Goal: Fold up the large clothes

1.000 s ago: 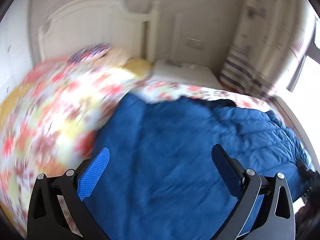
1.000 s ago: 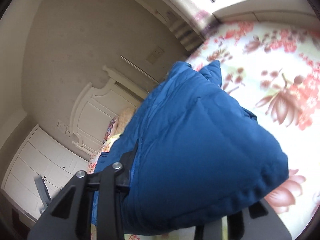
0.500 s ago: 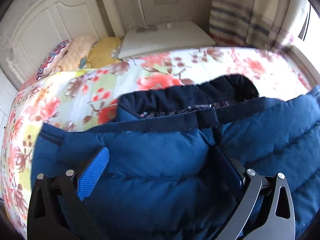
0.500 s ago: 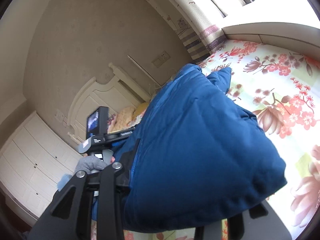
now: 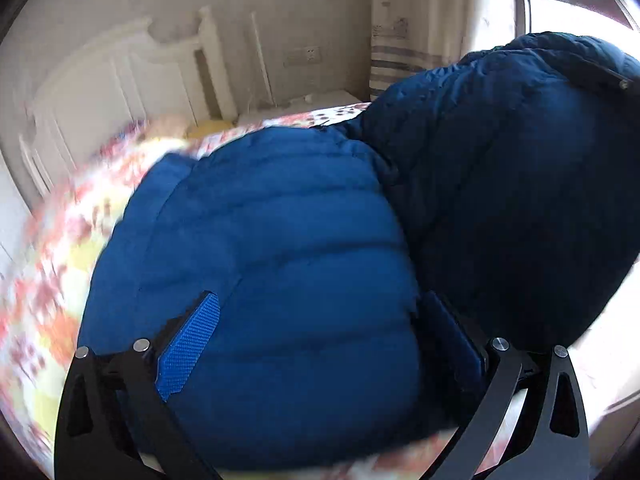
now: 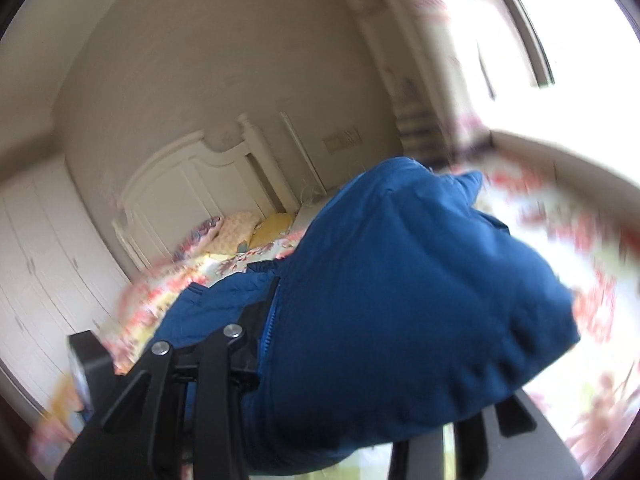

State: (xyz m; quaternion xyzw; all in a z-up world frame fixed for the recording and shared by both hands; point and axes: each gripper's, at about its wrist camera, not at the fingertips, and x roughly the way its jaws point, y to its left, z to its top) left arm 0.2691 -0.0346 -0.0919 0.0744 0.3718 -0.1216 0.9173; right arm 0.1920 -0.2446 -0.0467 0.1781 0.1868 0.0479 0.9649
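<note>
A blue puffer jacket (image 5: 280,240) lies on the floral bed; its far part is lifted and stands dark against the window (image 5: 520,160). My left gripper (image 5: 320,340) hangs open just over the jacket, its blue pad (image 5: 188,348) at the left, the right finger partly hidden by fabric. In the right wrist view the jacket (image 6: 400,300) bulges over my right gripper (image 6: 340,380), which is shut on a fold of it; the fingertips are hidden by cloth.
The floral bedspread (image 5: 60,280) covers the bed. Pillows (image 6: 240,232) lie by the white headboard (image 6: 192,184). White wardrobes (image 6: 40,260) stand at left. A bright window (image 6: 540,60) and curtain stand at right. A black device (image 6: 86,364) shows at lower left.
Both views have swung and blurred. My right gripper has lifted its part of the jacket higher. My left gripper has shifted over the jacket, still open.
</note>
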